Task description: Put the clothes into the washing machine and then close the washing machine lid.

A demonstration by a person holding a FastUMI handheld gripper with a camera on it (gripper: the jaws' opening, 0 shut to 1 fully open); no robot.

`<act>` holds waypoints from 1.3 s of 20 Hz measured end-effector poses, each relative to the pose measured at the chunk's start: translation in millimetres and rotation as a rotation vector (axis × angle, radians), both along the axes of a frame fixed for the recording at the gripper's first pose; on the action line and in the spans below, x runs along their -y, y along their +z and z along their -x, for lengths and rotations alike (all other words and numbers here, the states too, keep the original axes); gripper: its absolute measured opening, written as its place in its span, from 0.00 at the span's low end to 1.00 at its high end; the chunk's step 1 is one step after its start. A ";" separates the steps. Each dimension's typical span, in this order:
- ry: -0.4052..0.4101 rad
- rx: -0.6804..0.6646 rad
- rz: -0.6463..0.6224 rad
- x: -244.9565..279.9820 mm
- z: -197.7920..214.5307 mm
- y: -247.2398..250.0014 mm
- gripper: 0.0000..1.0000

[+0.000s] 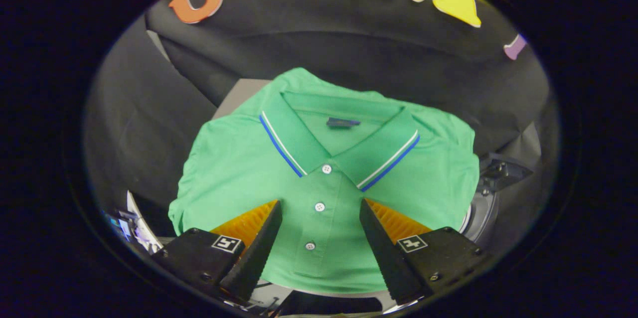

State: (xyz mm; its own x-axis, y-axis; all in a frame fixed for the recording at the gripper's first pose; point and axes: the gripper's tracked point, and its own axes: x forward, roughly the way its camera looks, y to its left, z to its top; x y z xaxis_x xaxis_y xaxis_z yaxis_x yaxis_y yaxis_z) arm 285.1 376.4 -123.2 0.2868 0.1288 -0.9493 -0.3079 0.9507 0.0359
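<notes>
Gripper point(320, 208) spread open over folded green polo shirt point(279, 158) — 3 buttons between its fingers.

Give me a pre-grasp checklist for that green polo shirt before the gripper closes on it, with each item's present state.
1. Gripper open: ok, fingers spread wide.
2. Green polo shirt between the fingers: ok, the button placket is centred in the gap.
3. Fingers touching the fabric: cannot tell, height above the shirt is unclear.
4. Shirt free of other things on top: ok, it lies folded with its collar up.
5. Washing machine lid open: cannot tell.
</notes>
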 end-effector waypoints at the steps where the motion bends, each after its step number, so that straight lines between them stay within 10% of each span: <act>1: 0.010 -0.011 0.024 1.5 -0.4 -3.2 0.98; 11: 0.034 -0.109 0.110 5.5 4.5 -3.2 0.91; 18: 0.012 -0.100 0.066 12.3 -3.6 -2.1 0.26; 26: -0.056 -0.187 -0.088 9.3 2.1 6.4 0.10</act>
